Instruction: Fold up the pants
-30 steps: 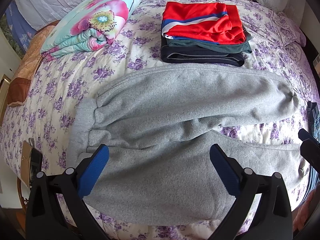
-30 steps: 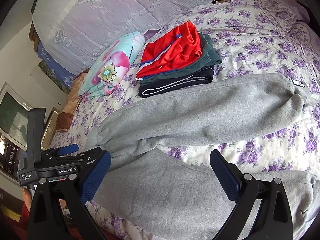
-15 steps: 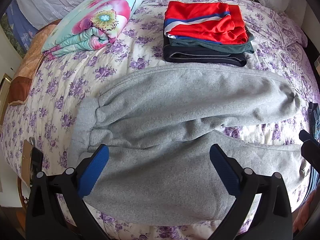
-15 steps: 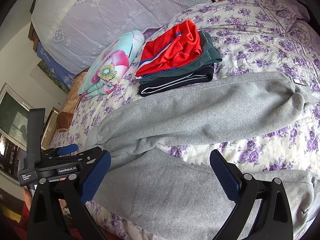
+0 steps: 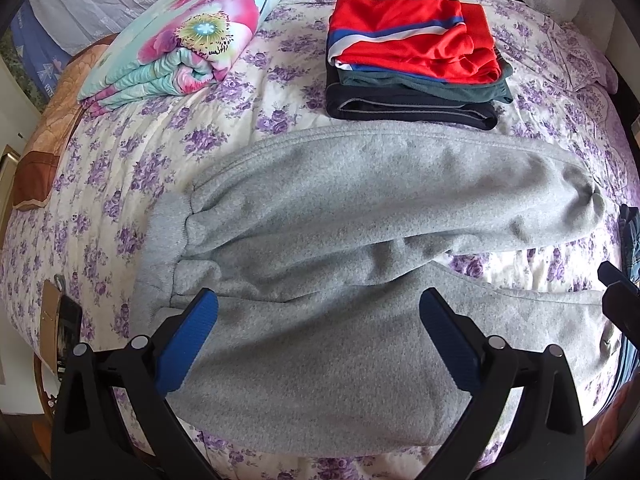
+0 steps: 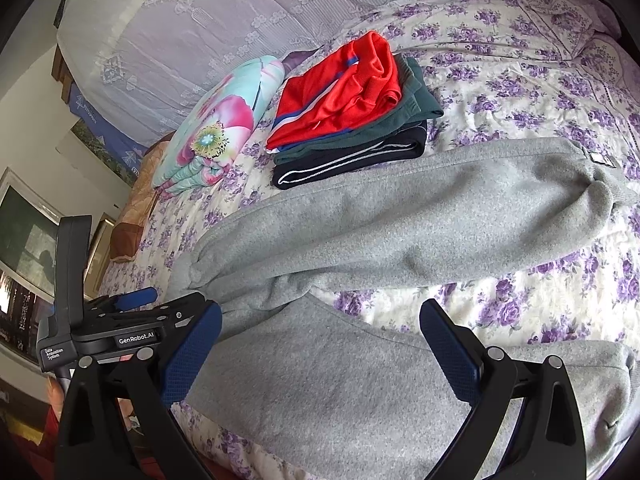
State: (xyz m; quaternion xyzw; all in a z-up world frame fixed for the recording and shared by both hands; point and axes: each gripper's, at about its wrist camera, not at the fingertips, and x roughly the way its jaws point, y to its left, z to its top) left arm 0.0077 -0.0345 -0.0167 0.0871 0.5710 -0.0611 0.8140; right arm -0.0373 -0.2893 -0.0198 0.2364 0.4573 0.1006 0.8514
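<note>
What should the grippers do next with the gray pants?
Probably lower both to grab the near leg's edge. The gray pants lie spread on the bed, legs apart, unfolded. The left gripper and right gripper hover open, holding nothing.

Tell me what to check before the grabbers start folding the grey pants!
1. Left gripper open: ok, jaws spread wide above the cloth.
2. Right gripper open: ok, nothing held.
3. Grey pants lying flat: not ok, legs splayed apart and the far leg is rumpled near one end.
4. Folded clothes stack clear of the pants: cannot tell, its front edge sits very close to the far leg.
5. Flowered quilt out of the way: ok.
6. Near pant edge on the bed: cannot tell, hidden by the grippers.
</note>
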